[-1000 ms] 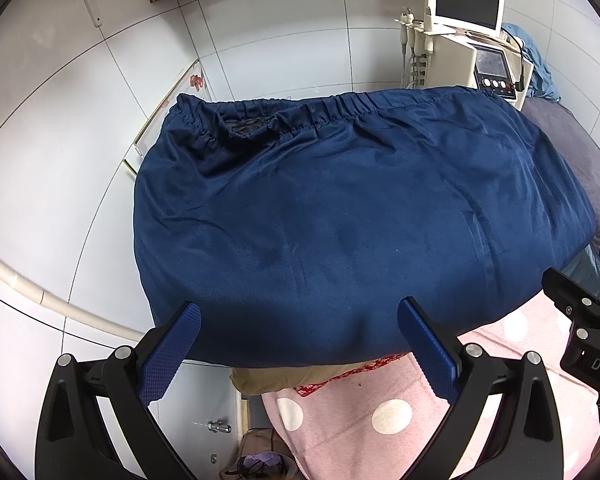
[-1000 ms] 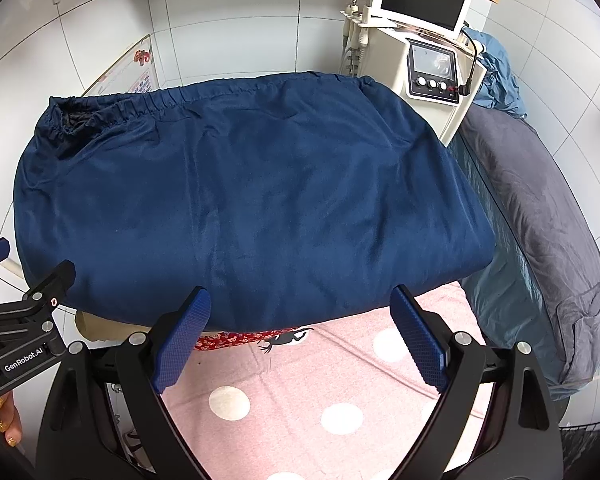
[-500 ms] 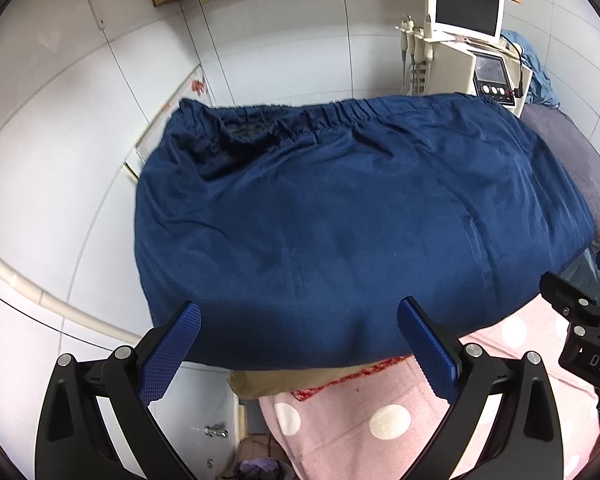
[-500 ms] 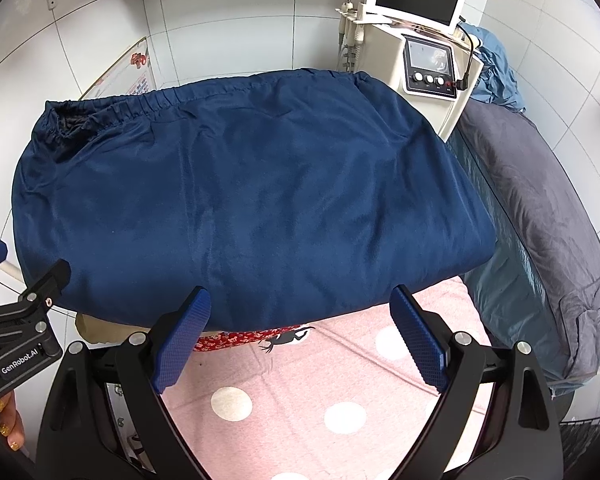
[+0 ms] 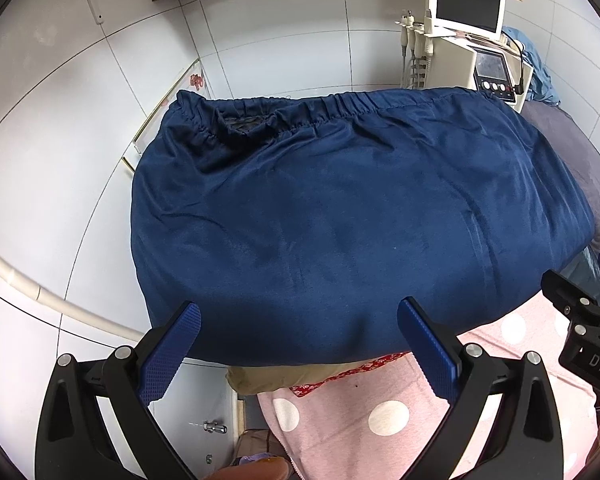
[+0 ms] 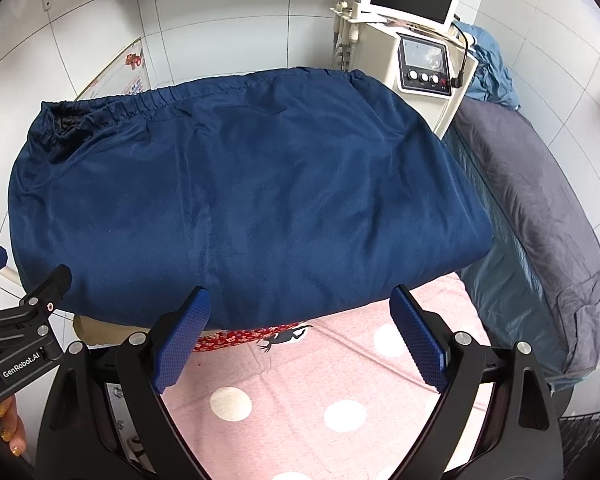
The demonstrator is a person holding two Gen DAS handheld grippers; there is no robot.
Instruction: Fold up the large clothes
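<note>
Smooth, faintly sheeny navy cloth garment [image 5: 340, 216], fuzzy pink dotted blanket [image 6: 320, 380], glossy white wall tiles [image 5: 280, 40], knurled blue tool pads [image 6: 184, 332]

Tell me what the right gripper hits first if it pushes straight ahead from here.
Probably the near edge of the navy garment: the open right gripper points at it, just above the pink dotted blanket. Depth is uncertain.

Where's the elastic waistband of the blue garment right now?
The waistband runs along the garment's far edge in both views, toward the tiled wall, ending beside the white machine.
</note>
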